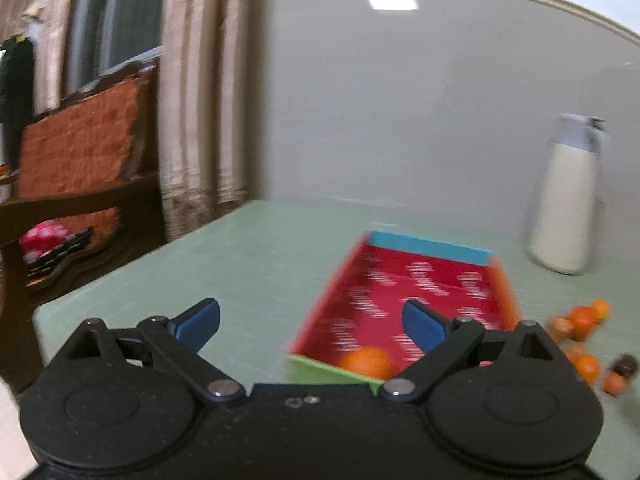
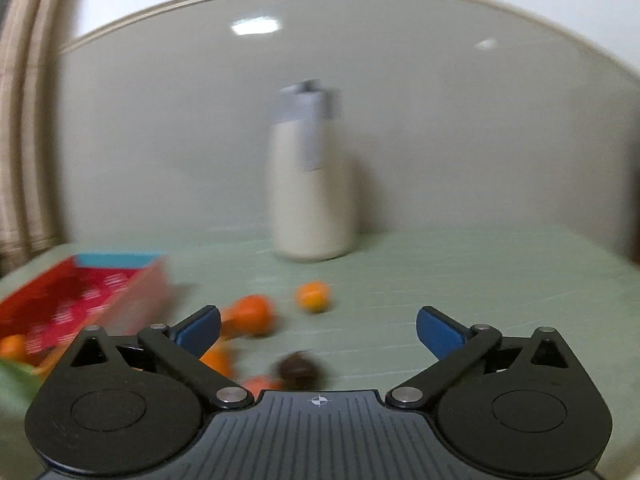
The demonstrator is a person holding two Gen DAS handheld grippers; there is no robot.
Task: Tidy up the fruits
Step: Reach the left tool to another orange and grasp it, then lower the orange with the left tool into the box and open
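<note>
Ahead of the left tongs (image 1: 310, 322), spread and empty, red box (image 1: 404, 296) holds one orange (image 1: 366, 362). Right tongs (image 2: 318, 328) likewise spread, loose oranges (image 2: 250, 314) on table (image 2: 440, 280) just ahead-left.

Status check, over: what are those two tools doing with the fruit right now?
Left tool open, empty. Right tool open, empty. One orange in red box; others loose. White bottle stands behind.

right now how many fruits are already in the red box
1 visible: an orange fruit at the near end of the red box, by its green wall. The left gripper hides some of the floor, so more may be hidden.
</note>
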